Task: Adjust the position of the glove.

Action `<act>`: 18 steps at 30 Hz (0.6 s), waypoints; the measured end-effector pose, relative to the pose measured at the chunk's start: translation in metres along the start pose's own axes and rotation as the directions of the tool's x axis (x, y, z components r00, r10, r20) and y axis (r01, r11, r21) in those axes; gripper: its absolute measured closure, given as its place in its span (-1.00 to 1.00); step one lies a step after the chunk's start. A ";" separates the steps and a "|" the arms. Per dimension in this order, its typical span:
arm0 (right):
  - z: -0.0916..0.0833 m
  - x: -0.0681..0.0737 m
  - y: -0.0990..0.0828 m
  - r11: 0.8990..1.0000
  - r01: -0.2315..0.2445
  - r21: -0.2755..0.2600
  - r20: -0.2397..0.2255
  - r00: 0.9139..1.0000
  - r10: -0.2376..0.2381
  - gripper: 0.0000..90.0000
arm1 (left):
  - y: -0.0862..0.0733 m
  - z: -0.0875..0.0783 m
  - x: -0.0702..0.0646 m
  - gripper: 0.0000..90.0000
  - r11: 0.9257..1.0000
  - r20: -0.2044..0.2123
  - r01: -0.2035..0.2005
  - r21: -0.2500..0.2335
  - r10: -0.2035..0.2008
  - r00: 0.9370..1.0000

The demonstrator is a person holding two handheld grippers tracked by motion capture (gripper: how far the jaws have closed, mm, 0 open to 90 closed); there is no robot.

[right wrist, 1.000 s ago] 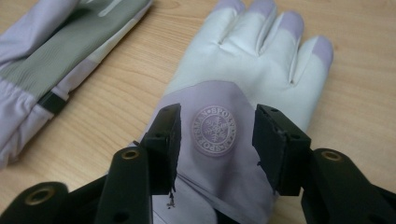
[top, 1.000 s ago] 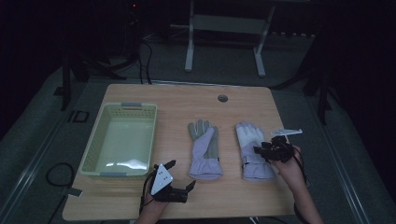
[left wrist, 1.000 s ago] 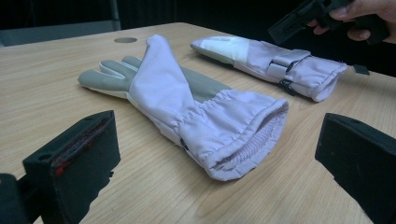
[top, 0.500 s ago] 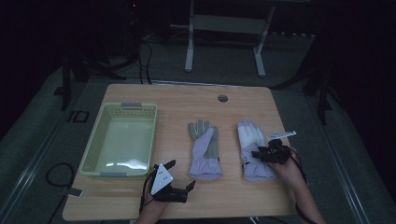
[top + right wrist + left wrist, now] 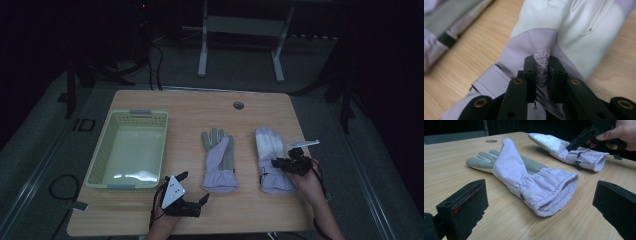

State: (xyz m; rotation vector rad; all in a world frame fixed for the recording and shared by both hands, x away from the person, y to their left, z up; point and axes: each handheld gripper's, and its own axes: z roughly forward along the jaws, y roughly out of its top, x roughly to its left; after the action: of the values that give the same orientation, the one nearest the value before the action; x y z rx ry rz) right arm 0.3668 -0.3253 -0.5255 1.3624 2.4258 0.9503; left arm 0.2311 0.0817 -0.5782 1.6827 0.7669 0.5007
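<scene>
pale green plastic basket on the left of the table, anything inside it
Nothing shows inside the pale green plastic basket: in the high view its floor is bare, with a glare patch near the front wall. The two pale lilac gloves lie on the wooden table beside it.

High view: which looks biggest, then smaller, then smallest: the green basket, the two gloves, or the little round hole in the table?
1. Green basket
2. Left glove and right glove: look alike in size, so no ranking
3. Round hole

Basket (image 5: 129,150) left of 2 gloves (image 5: 219,160)
</scene>
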 end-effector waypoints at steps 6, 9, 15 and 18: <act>-0.022 0.000 0.009 0.999 -0.038 -0.030 -0.022 0.999 0.037 0.78 | 0.000 0.000 0.000 -1.00 1.000 0.000 0.001 -0.001 -0.001 1.000; -0.036 0.001 0.017 0.997 -0.052 -0.061 -0.019 0.999 0.051 0.78 | 0.000 0.000 0.000 -1.00 1.000 0.000 0.002 -0.002 -0.002 1.000; -0.057 0.013 0.034 0.994 -0.052 -0.101 -0.014 0.999 0.051 0.78 | 0.000 0.000 0.000 -1.00 1.000 -0.001 0.000 0.000 0.000 1.000; -0.065 0.019 0.042 0.992 -0.050 -0.118 -0.013 0.999 0.049 0.78 | 0.000 0.000 0.000 -1.00 1.000 -0.001 -0.002 -0.001 0.002 1.000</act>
State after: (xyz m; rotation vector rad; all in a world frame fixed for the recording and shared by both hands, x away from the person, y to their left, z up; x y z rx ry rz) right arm 0.3553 -0.3226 -0.4461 1.3850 2.3127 1.0964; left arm 0.2308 0.0815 -0.5782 1.6829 0.7655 0.5030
